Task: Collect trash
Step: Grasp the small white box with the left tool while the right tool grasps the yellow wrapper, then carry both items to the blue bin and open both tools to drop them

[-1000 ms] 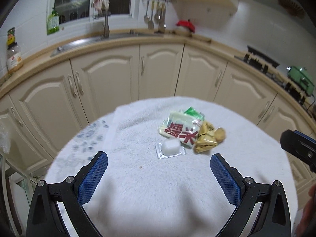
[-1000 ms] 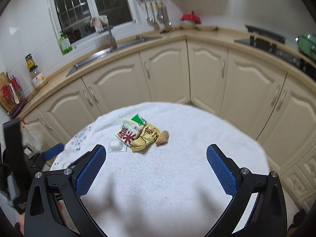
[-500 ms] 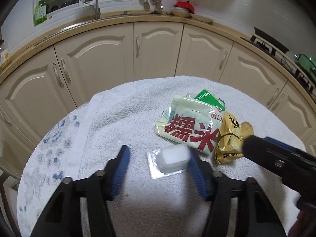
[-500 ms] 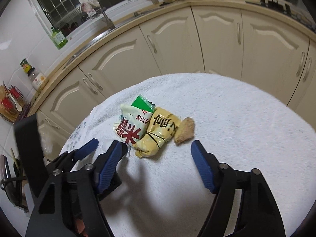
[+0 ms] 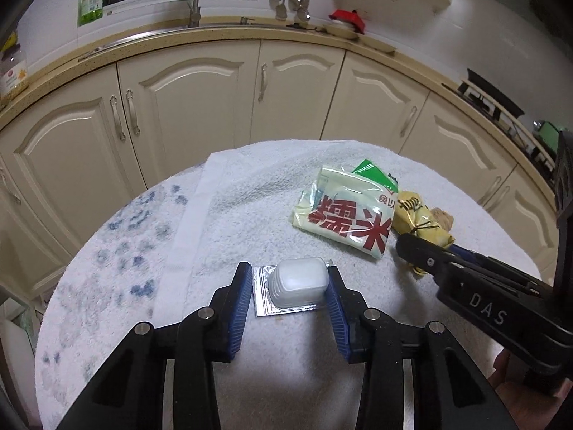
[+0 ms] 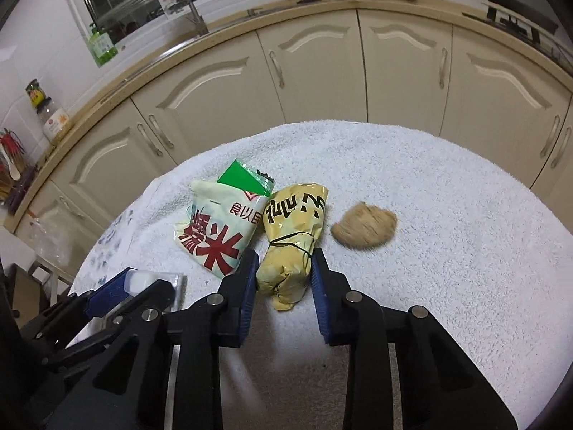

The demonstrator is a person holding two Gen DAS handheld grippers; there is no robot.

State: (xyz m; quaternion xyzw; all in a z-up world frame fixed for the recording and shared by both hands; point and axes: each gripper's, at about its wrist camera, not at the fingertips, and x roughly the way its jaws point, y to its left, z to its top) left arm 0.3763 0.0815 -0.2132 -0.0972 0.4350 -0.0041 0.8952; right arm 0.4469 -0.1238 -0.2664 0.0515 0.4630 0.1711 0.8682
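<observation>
A small white plastic cup on a foil flange (image 5: 299,285) lies on the towel-covered round table (image 5: 229,222). My left gripper (image 5: 288,279) has its closing jaws around the cup, one blue pad against the foil edge and the other against the cup's side. A tied yellow packet (image 6: 292,247) sits between the pads of my right gripper (image 6: 283,272), whose jaws are closing and squeeze its near end. Beside it lie a pale rice bag with red characters (image 6: 215,229), a green sachet (image 6: 243,179) and a brown crumpled lump (image 6: 363,227).
Cream cabinets (image 5: 186,100) curve around behind the table, under a counter with a sink (image 5: 195,18) and a stove (image 5: 490,96). The left gripper (image 6: 118,286) crowds the right gripper's left side. A patterned cloth (image 5: 136,236) covers the table's left part.
Both grippers came down and forward onto the trash pile. Their jaws went from wide open to closed in, the left around the white cup, the right around the yellow packet.
</observation>
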